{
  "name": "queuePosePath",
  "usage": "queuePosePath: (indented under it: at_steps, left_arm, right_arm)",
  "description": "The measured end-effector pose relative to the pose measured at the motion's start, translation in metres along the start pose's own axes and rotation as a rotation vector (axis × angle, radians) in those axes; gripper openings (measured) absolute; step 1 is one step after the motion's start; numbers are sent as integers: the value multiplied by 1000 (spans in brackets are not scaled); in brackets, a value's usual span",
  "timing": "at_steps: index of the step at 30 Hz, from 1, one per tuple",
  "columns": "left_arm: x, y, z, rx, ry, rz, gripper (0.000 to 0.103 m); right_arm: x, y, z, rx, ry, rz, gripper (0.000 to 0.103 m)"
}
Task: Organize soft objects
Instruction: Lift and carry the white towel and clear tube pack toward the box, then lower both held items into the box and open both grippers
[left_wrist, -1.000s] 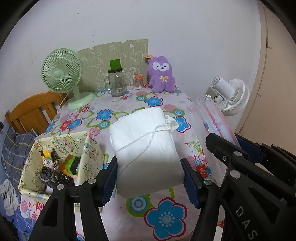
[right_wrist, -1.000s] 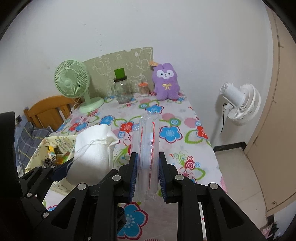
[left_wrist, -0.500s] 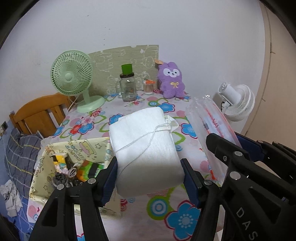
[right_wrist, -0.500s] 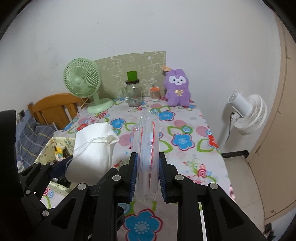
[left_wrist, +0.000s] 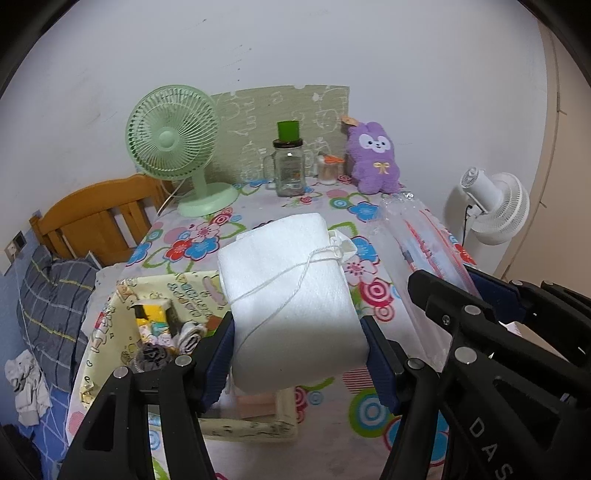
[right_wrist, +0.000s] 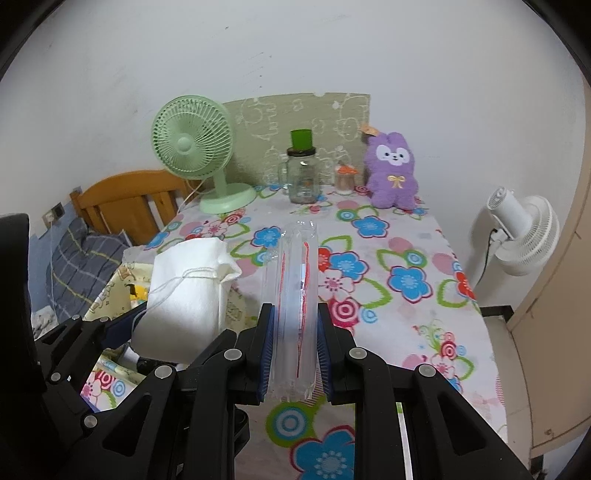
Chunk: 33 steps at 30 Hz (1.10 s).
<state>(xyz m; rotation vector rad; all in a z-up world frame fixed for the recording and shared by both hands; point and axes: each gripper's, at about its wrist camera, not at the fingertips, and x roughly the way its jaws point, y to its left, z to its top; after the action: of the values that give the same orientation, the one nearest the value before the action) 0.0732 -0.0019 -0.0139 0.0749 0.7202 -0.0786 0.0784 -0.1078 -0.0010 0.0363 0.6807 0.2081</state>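
Note:
My left gripper (left_wrist: 299, 354) is shut on a white drawstring pouch (left_wrist: 291, 299), held in the air above a cream patterned fabric box (left_wrist: 110, 332) at the table's left front. That pouch (right_wrist: 184, 295) also shows at the left of the right wrist view. My right gripper (right_wrist: 293, 354) is shut on a rolled clear plastic bag (right_wrist: 295, 291) with red markings, and the same clear bag (left_wrist: 424, 251) rises beside the pouch in the left wrist view. A purple plush rabbit (right_wrist: 393, 170) sits against the far wall.
The floral tablecloth (right_wrist: 406, 280) covers the table. At the back stand a green desk fan (right_wrist: 195, 151), a glass jar (right_wrist: 303, 177) with a green lid and a small jar (right_wrist: 345, 181). A white floor fan (right_wrist: 524, 236) is right, a wooden chair (right_wrist: 125, 199) left.
Both grippers, each keeping its hold, have drawn back and to the left along the table. The fabric box has come further under the pouch, and the far objects look smaller.

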Motion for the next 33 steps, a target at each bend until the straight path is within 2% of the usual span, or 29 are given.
queuePosePath:
  at_steps: [25,33]
  left_arm:
    - [31,86,-20,-90,69,85,67]
    - [41,103,-31,-70,89,105,70]
  right_arm:
    - [59,88,2,-117,106,141,25]
    - [76,106,-5,-139,158,181,25]
